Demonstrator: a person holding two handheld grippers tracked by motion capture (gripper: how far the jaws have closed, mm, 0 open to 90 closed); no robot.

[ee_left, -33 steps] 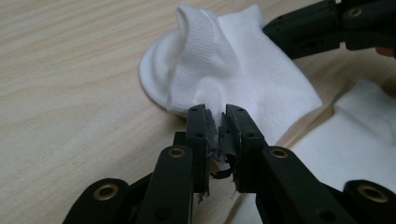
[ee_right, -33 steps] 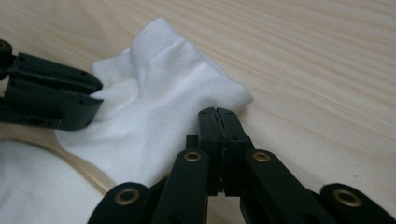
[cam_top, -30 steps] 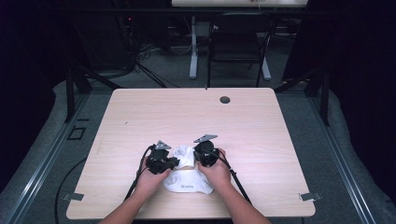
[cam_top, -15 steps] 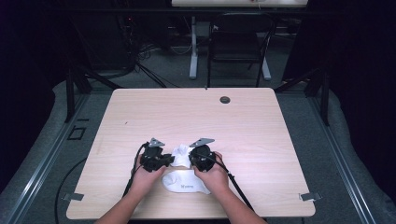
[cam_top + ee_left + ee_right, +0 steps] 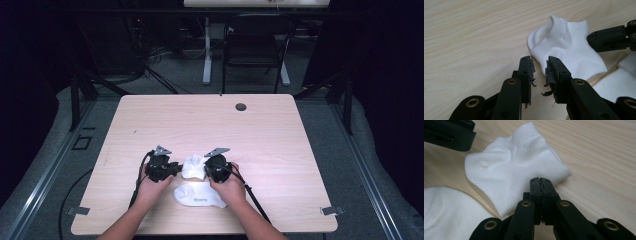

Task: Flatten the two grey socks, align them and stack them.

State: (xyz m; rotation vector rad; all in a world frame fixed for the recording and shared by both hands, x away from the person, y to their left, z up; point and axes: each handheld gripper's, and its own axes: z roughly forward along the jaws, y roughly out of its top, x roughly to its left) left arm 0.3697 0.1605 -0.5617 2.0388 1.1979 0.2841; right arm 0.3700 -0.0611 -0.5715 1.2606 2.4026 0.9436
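A small white ankle sock [image 5: 192,166] lies bunched on the wooden table [image 5: 225,125] between my two grippers. In the left gripper view its ribbed cuff [image 5: 549,40] faces the left gripper [image 5: 539,63]. That gripper's jaws have just been opening and stand a little apart, the cuff's edge just ahead of the tips with no pad pressing on it. The right gripper [image 5: 540,180] is shut, its tips pinching the opposite edge of the sock [image 5: 516,162]. A second white sock [image 5: 200,196] lies flat just nearer the person, under the right hand.
A dark round grommet [image 5: 241,106] sits near the table's far edge. The second sock [image 5: 446,212] lies close beside the right gripper's jaws. A chair and a desk leg stand on the floor beyond the table.
The left gripper has drawn slightly away from the sock, and more of the white fabric now shows between the two grippers. The right gripper has shifted a little toward the person.
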